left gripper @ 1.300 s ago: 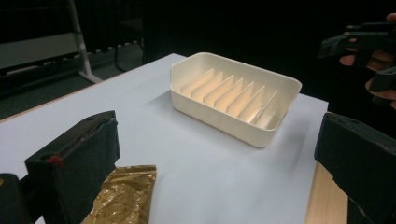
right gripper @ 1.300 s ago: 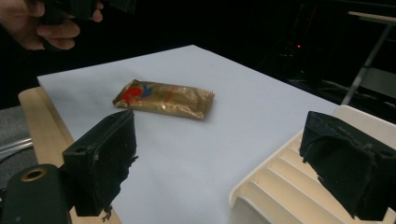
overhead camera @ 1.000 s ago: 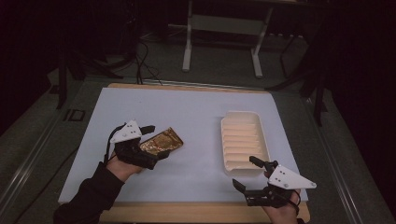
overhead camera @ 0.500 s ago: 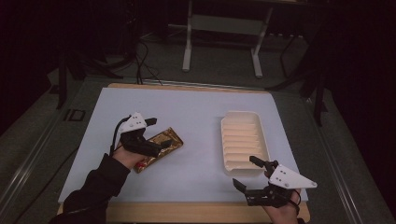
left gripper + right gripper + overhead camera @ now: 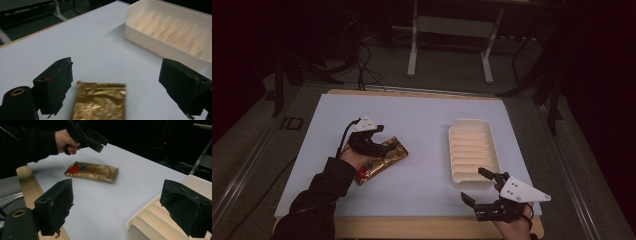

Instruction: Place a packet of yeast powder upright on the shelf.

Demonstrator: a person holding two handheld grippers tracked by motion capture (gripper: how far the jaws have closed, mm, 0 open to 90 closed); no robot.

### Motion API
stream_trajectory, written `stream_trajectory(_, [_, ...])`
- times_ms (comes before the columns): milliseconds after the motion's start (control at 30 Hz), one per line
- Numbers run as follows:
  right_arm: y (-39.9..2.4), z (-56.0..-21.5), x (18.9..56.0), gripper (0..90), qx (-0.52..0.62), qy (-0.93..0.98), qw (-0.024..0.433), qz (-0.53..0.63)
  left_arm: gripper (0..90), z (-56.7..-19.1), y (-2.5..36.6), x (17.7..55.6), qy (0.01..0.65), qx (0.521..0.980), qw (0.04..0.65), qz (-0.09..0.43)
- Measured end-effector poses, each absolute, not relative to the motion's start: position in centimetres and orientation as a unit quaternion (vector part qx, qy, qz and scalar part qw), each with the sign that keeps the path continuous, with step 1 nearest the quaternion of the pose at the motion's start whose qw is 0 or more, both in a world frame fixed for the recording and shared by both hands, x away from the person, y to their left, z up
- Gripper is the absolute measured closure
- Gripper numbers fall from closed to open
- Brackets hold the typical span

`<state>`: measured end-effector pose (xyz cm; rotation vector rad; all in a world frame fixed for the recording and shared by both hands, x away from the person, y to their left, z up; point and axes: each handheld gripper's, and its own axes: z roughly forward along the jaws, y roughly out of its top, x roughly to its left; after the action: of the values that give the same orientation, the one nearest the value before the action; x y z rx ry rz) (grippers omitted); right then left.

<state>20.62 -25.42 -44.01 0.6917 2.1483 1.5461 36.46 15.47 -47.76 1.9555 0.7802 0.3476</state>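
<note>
Both open tools (image 5: 379, 142) (image 5: 477, 187) clear the tray (image 5: 474, 152).

A crinkled gold foil packet (image 5: 382, 159) with a red mark lies flat.

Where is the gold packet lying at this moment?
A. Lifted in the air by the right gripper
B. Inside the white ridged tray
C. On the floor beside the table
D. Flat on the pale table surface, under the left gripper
D. The gold packet lies flat on the table, below the left gripper, apart from the white tray.
</note>
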Motion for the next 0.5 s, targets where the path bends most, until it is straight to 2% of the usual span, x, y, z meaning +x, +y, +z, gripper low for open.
stream_trajectory(433, [-25.3, -44.2, 20.6, 11.0, 0.242, 0.771, 0.196, 0.555, 23.1, -49.9, 15.3, 39.3, 0.331, 0.824, 0.441, 0.131])
stream_trajectory(500, [-25.3, -44.2, 20.6, 11.0, 0.242, 0.771, 0.195, 0.556, 27.8, -50.2, 15.3, 39.7, 0.334, 0.825, 0.437, 0.127])
